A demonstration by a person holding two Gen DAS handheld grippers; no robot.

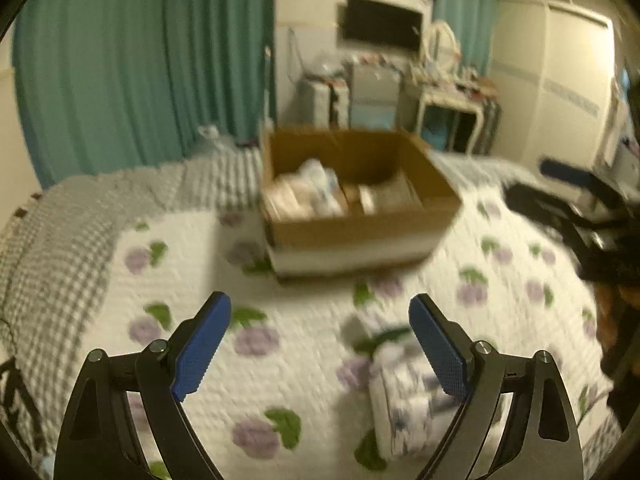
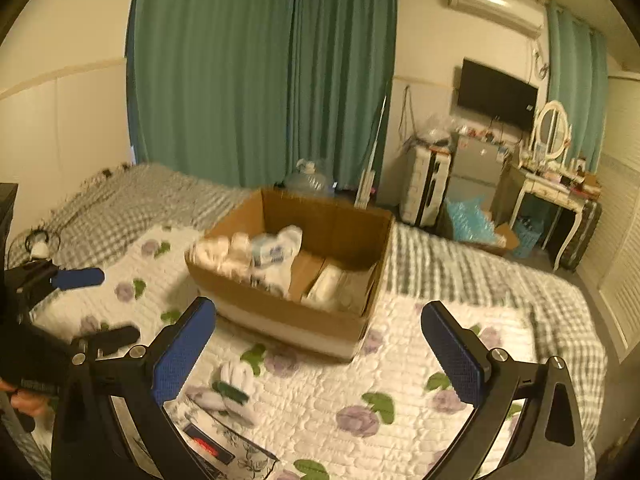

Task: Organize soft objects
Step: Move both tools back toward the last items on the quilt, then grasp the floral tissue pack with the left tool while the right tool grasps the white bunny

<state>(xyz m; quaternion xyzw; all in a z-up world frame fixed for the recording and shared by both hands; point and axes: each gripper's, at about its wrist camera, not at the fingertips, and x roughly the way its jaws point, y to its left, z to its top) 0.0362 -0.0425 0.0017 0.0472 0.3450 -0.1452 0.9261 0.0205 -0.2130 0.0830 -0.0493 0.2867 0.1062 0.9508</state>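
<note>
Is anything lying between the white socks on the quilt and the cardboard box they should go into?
Nothing visible. Only bare quilt lies between the white socks and the cardboard box. The box's top is open. Both the left gripper and the right gripper are open and empty.

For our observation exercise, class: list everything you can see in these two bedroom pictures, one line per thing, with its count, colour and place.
cardboard box: one, brown, open, on the quilt mid-bed, soft white items inside
quilt: one, white with purple flowers, over the bed
checked blanket: one, grey and white, beneath the quilt
folded floral pack: one, white and purple, on the quilt near the cameras
curtains: teal, behind the bed
television: one, black, on the wall
air conditioner: one, white, high on the wall
dressing table: one, white, with oval mirror, at right
left hand-held gripper: black, blue pads, open
right hand-held gripper: black, blue pads, open
</note>
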